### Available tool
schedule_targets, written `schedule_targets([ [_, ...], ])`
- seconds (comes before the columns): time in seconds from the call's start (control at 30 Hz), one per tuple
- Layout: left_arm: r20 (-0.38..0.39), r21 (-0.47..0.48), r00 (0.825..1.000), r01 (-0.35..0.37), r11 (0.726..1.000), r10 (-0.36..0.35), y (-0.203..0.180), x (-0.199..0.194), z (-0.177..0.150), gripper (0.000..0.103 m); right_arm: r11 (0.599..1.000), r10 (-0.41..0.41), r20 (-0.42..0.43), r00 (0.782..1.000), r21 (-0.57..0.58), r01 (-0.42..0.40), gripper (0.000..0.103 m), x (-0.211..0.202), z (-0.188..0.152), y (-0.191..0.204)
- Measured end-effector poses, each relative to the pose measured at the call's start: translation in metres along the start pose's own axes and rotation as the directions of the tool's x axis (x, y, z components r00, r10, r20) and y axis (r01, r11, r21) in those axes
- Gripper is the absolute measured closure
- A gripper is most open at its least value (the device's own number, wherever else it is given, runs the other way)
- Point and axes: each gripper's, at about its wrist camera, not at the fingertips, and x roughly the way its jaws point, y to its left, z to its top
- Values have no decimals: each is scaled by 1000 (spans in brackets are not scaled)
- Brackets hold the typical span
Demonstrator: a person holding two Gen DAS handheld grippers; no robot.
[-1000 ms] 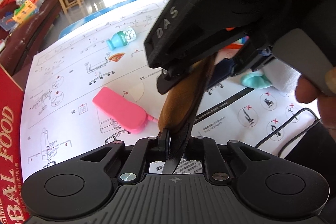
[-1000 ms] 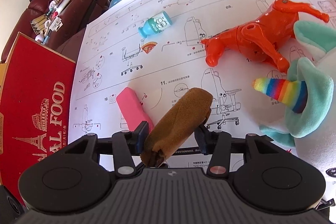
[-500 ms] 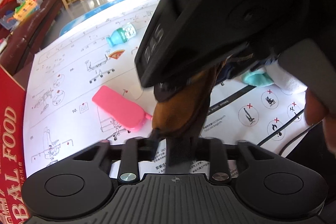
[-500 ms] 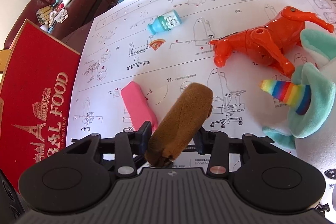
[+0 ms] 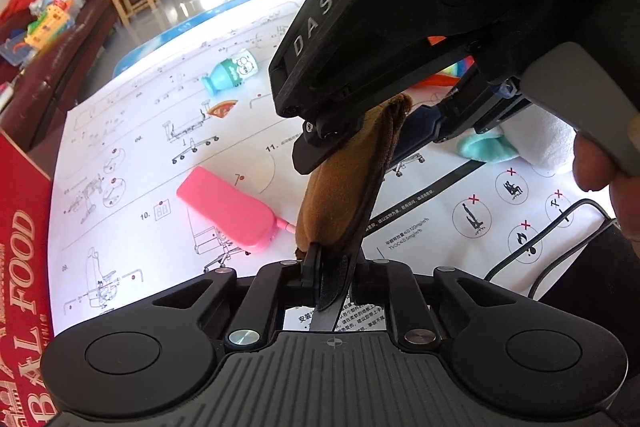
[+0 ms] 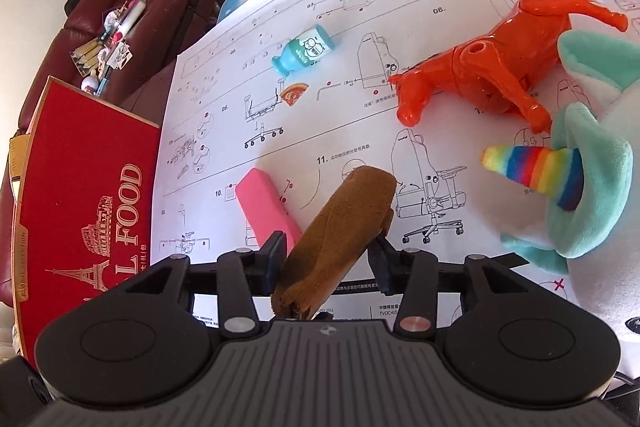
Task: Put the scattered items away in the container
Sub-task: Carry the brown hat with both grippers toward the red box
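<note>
We hold one brown pouch (image 6: 340, 227) between two tools above the instruction sheet (image 6: 360, 7), apparently mid-handover toward the red box (image 6: 84, 187). The left gripper (image 5: 328, 279) is pinched shut on its dark end flap. The right gripper (image 6: 326, 255) straddles its body, jaws opening; whether the pads still press, we cannot tell. The box's opening is cut off.

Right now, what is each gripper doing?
Left gripper: shut on the brown pouch's dark strap.
Right gripper: jaws opening, brown pouch between them.
</note>
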Motion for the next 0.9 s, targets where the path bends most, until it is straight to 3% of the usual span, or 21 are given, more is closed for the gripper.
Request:
schedule_targets([
  [0.23, 22, 2, 1000, -3, 1000, 3, -5, -12, 4, 99, 994, -1, 61, 998, -106, 7, 57, -11, -3, 18],
  [0.9, 113, 2, 992, -48, 999, 47, -5, -40, 13, 98, 990, 48, 127, 991, -136, -31, 57, -44, -4, 31],
])
